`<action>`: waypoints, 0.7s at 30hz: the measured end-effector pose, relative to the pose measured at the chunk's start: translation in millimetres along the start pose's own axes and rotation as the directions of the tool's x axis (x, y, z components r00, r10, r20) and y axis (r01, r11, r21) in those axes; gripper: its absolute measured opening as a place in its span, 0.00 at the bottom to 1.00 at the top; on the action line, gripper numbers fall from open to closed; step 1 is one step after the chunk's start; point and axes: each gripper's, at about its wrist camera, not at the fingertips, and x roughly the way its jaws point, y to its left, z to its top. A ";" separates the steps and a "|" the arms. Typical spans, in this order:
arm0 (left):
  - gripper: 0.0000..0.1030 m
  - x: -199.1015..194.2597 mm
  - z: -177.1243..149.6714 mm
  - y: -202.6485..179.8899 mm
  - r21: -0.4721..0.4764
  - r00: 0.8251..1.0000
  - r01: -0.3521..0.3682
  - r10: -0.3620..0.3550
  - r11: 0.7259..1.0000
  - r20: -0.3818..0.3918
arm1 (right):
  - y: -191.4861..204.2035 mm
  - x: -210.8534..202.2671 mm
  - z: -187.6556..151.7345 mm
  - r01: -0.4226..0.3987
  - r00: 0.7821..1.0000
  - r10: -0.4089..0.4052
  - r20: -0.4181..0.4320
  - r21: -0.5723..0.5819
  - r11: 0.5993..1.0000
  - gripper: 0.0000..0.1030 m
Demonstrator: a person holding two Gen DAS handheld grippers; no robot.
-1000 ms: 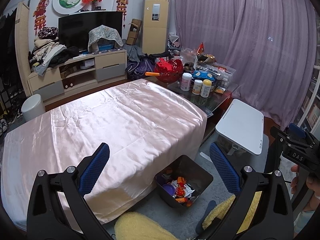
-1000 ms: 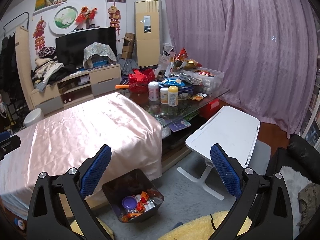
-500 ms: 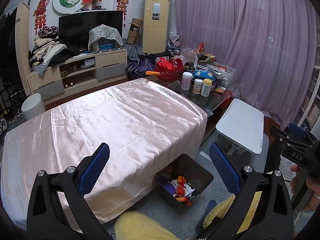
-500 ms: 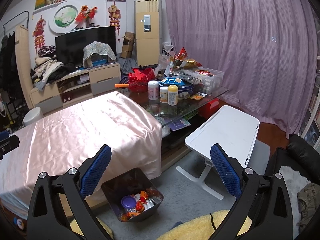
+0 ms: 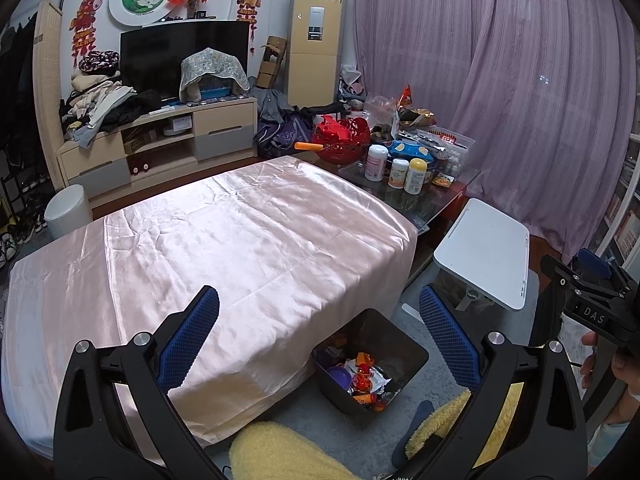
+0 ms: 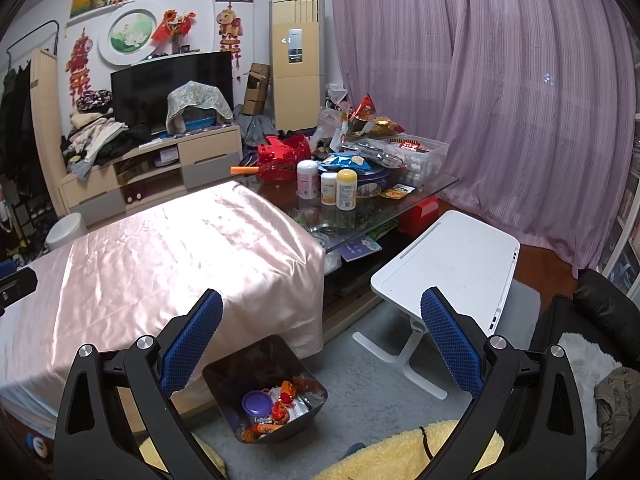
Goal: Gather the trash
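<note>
A dark bin (image 5: pixel 404 344) stands on the grey carpet at the corner of the pink-covered table (image 5: pixel 224 240). It holds colourful trash (image 5: pixel 362 376): wrappers and a purple lid. It also shows in the right wrist view (image 6: pixel 280 356), with the trash (image 6: pixel 276 404) inside. My left gripper (image 5: pixel 320 312) is open and empty, held above the table's near edge and the bin. My right gripper (image 6: pixel 320 316) is open and empty, above the bin. The right gripper's body shows at the left view's right edge (image 5: pixel 592 304).
A glass coffee table (image 6: pixel 400 204) carries bottles, snack bags and a red basket (image 6: pixel 284 158). A white folding lap table (image 6: pixel 452 264) stands to the right of the bin. Yellow fluffy slippers (image 5: pixel 280 456) are below. A TV stand (image 5: pixel 160 144) and purple curtain (image 6: pixel 500 100) lie behind.
Almost nothing has moved. Both grippers stay open and empty, with only a slight drift of the views.
</note>
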 end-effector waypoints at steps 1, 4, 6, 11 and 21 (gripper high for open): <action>0.92 0.3 -0.1 -0.2 -0.001 1.000 0.000 0.000 1.000 0.002 | -0.1 0.2 0.4 0.001 1.000 -0.001 0.000 0.000 1.000 0.97; 0.92 0.4 -0.2 0.2 -0.001 1.000 0.000 0.000 1.000 0.001 | -0.2 0.8 0.1 0.000 1.000 0.000 0.000 0.002 1.000 0.97; 0.92 0.5 0.4 0.5 -0.003 1.000 -0.005 0.005 1.000 0.000 | 0.4 1.3 -0.5 0.000 1.000 0.000 -0.001 0.005 1.000 0.97; 0.92 2.4 2.0 0.3 -0.006 1.000 -0.017 0.017 1.000 -0.005 | 0.9 2.7 -0.9 -0.005 1.000 0.005 -0.003 0.003 1.000 0.97; 0.92 4.8 2.2 -0.9 -0.008 1.000 -0.021 0.021 1.000 -0.009 | 0.5 4.1 -0.4 -0.005 1.000 0.005 -0.008 0.005 1.000 0.97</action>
